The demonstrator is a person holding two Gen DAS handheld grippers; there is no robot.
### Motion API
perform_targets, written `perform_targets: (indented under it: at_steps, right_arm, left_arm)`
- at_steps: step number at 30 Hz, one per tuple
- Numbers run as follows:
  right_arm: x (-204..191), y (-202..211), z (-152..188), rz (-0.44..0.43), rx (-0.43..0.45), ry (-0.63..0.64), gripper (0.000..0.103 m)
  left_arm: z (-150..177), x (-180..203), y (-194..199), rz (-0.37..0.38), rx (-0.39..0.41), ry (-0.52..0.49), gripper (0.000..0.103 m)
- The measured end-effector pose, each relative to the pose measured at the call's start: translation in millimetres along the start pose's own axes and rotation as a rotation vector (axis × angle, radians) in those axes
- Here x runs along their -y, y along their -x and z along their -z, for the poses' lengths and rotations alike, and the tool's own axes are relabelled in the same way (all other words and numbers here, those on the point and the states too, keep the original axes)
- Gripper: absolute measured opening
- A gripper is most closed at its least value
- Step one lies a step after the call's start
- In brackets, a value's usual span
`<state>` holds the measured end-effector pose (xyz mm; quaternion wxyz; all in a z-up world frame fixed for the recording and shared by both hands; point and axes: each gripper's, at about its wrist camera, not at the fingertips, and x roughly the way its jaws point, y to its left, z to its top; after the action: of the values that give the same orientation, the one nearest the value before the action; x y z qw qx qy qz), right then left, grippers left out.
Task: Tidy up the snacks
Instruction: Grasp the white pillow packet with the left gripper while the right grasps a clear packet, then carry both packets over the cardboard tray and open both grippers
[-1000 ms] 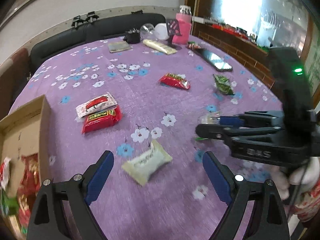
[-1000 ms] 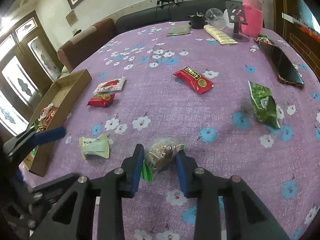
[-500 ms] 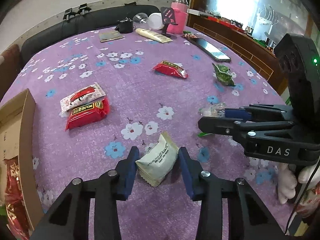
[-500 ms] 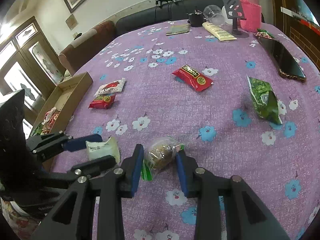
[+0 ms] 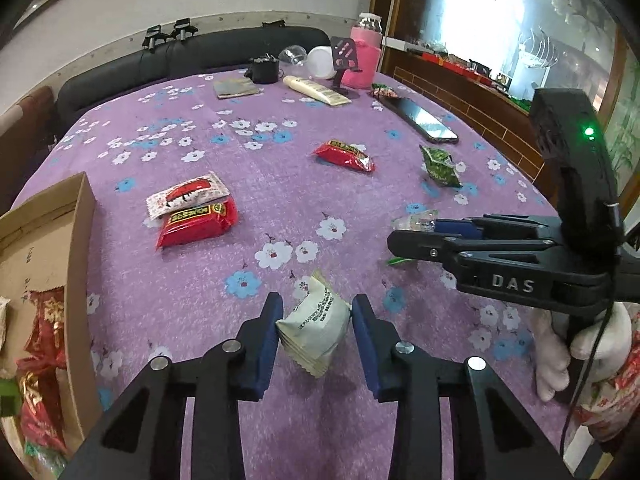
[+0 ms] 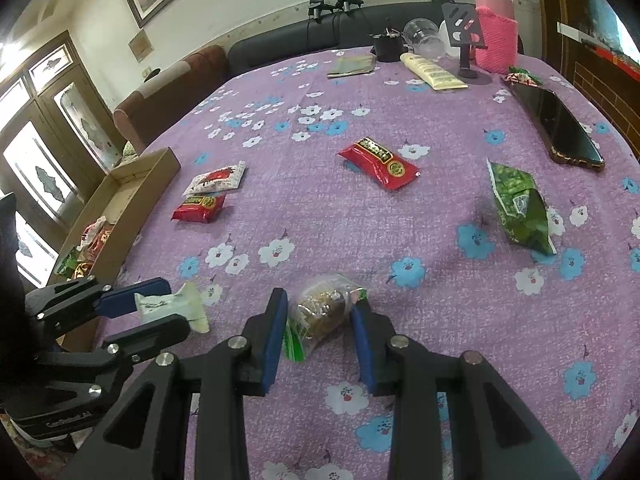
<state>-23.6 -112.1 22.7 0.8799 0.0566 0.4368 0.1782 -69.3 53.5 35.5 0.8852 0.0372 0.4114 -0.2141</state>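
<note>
Both grippers grip snacks over the purple table (image 5: 280, 200): the left gripper (image 5: 316, 330) pinches a pale packet (image 5: 314, 330), the right gripper (image 6: 320, 320) a clear bag (image 6: 322, 312) of brown pieces. Beside the left gripper, a cardboard box (image 6: 132, 196) holds wrappers. Red packets (image 5: 196, 222) and a green packet (image 6: 520, 208) lie loose farther out.
</note>
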Motion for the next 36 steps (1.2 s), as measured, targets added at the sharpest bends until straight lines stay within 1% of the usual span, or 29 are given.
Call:
perform_targets:
  at_steps: [4,8,13,21,26,31,36]
  right_arm:
    - [-0.5,4.7,0.1,-0.012,0.024,0.001,0.029]
    - [-2.1,8.8,0.3,-0.016,0.047,0.010,0.027]
    - [-8.2,9.7,2.2,0.018,0.064,0.037,0.027]
    - [-24.1,12.1,8.8,0.101,0.098,0.101,0.026]
    - [-27.2,13.4,9.6,0.117,0.097,0.107,0.026]
    - [-33.5,21.8,14.1,0.103,0.093,0.094,0.021]
    - [-44.3,28.4,17.2,0.087,0.084,0.112,0.017]
  left_arm:
    - [2.3,-4.8,19.1,0.017,0.043,0.042,0.037]
    - [6.6,-10.8,39.5,0.016,0.092,0.078,0.037]
    - [15.6,-21.2,60.0,0.007,0.136,0.112,0.037]
    - [33.4,-38.5,89.8,0.011,0.194,0.157,0.037]
    - [41.5,-48.4,107.7,0.002,0.228,0.181,0.037]
    - [48.4,-57.1,117.0,0.000,0.249,0.206,0.037]
    - [54.5,-62.0,122.6,-0.006,0.262,0.225,0.037]
